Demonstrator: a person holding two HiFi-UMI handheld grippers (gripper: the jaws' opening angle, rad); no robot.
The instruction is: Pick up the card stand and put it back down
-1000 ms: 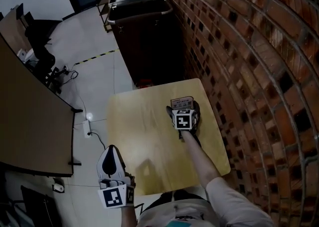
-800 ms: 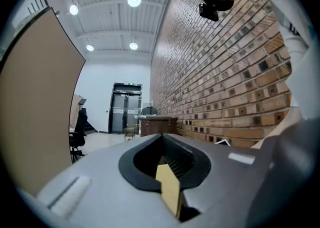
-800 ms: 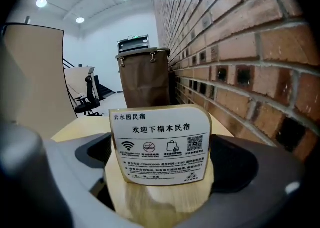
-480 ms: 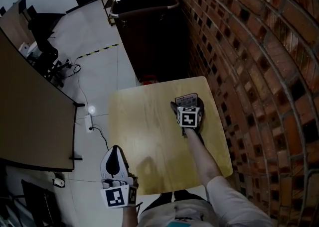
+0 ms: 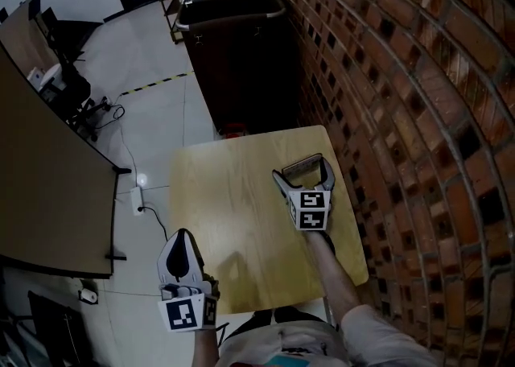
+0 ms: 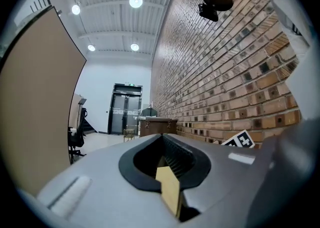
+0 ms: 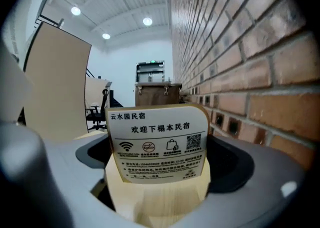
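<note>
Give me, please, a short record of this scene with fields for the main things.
table: light wood, beside the brick wall
card stand: printed card in a wooden base, upright, on the table's wall side
right gripper: fingers closed on the card stand's two sides
stand lifted or resting: cannot tell
left gripper: fingers together, nothing held, off the table's near left corner

Left gripper (image 6: pixel 162 138) jaws closed together, brick wall (image 6: pixel 220 72) alongside, tan partition (image 6: pixel 40 97) opposite, dark double door (image 6: pixel 125 111) beyond, ceiling lights (image 6: pixel 135 1)
</note>
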